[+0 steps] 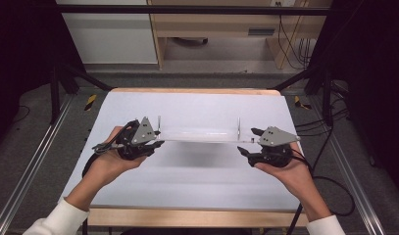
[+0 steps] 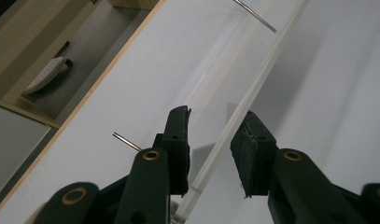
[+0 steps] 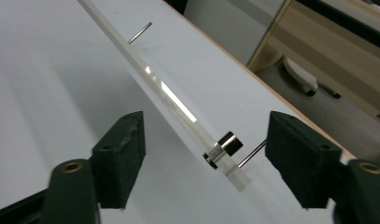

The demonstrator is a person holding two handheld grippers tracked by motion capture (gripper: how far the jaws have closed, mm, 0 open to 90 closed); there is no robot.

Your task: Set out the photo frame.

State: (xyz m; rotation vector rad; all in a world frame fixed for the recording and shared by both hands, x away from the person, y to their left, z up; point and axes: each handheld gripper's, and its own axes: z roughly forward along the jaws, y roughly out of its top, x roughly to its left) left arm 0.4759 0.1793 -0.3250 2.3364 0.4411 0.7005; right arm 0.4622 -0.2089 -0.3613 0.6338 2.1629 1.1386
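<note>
Forearms in white sleeves enter from near table edge, palms up. Left gripper [image 1: 155, 138] clasps left end of clear acrylic plate [image 1: 199, 134], held level above white table [image 1: 197, 171]. Right gripper [image 1: 251, 142] at plate's right end, jaws spread apart, not touching it. Thin metal pins [image 1: 238, 126] rise from plate near each end.

Bare white worktop [image 1: 197, 171] is lying open across the lower middle of the frame, leaving passing room. The clear plate [image 1: 199, 134] with two upright pins [image 1: 238, 125] is spanning mid-frame, blocking passage there.
</note>
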